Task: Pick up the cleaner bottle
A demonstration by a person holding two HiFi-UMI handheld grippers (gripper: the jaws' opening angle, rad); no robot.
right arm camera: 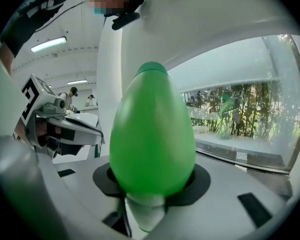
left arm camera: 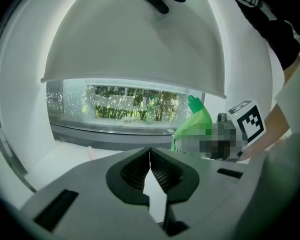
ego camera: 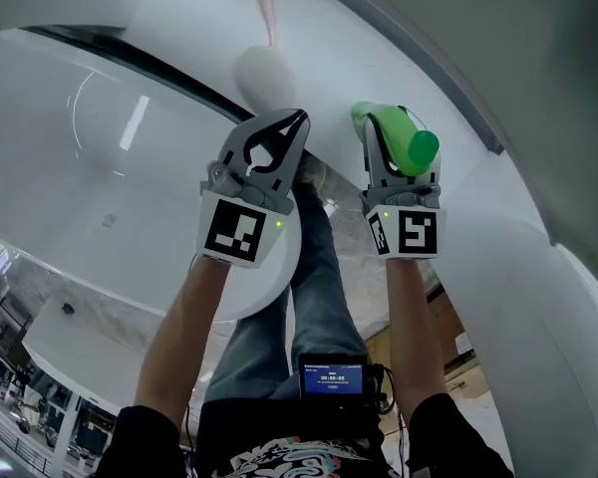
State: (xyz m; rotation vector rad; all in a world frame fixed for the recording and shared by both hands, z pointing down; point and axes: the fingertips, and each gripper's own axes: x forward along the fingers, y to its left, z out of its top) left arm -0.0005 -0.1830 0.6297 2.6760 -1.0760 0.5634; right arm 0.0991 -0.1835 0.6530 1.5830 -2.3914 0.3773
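My left gripper (left arm camera: 150, 159) is empty, its jaws pressed together at the tips. Beside it, my right gripper (ego camera: 391, 152) pinches the green cleaner bottle (right arm camera: 152, 134) — jaws clamped on either side of its body. Beyond both sits a curved white surface (ego camera: 100, 118) — farther off, a window (left arm camera: 130, 106) with greenery.

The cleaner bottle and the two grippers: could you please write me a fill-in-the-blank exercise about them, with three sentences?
1. The right gripper is shut on a ____ cleaner bottle.
2. The left gripper has its jaws together and holds ____.
3. In the left gripper view, the bottle appears to the ____ of the jaws.
Missing words: green; nothing; right.
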